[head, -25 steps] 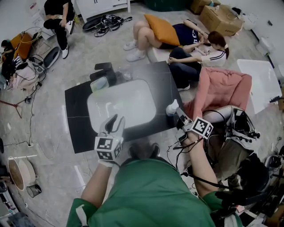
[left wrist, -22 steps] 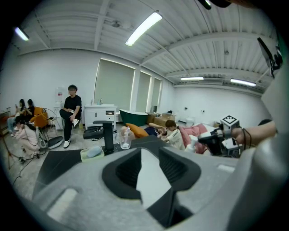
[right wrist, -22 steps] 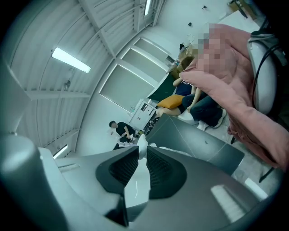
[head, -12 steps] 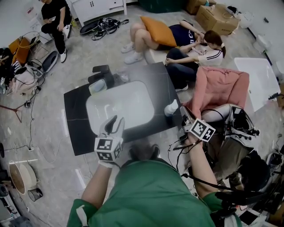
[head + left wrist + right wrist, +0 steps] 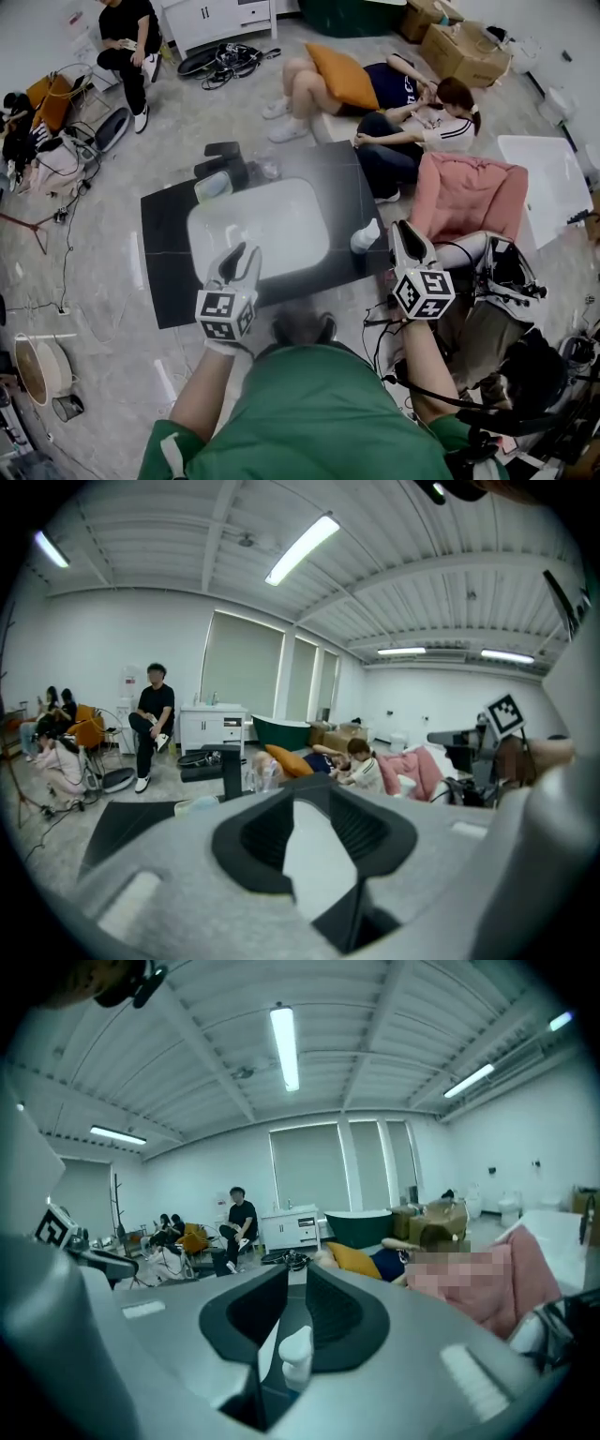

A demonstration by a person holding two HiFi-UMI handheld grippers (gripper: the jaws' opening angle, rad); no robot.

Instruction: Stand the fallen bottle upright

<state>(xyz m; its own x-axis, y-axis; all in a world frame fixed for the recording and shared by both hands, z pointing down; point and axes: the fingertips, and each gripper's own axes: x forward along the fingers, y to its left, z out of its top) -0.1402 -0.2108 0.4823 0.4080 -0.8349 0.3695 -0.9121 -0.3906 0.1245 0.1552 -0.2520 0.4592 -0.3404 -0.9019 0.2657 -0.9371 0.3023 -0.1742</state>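
White bottle [image 5: 365,237] upright on black table [image 5: 169,272] edge, left gripper [image 5: 242,254] and right gripper [image 5: 406,232] fingers apart, both empty

Two claws are in view, the left claw [image 5: 242,255] and the right claw [image 5: 405,230]. There is one white bottle [image 5: 366,236]. There is one dark table [image 5: 169,272], and it carries one white basin [image 5: 258,225] and one black fixture [image 5: 225,159]. Besides the wearer in the green shirt [image 5: 319,412], three people show clearly: one seated person in black [image 5: 127,33], one reclining person [image 5: 323,80] and one crouched person [image 5: 422,117]. There is one orange cushion [image 5: 343,62], one pink-draped chair [image 5: 466,192] and one white cabinet [image 5: 220,14]. The cardboard boxes number two, a larger box [image 5: 466,45] and a smaller box [image 5: 422,11].
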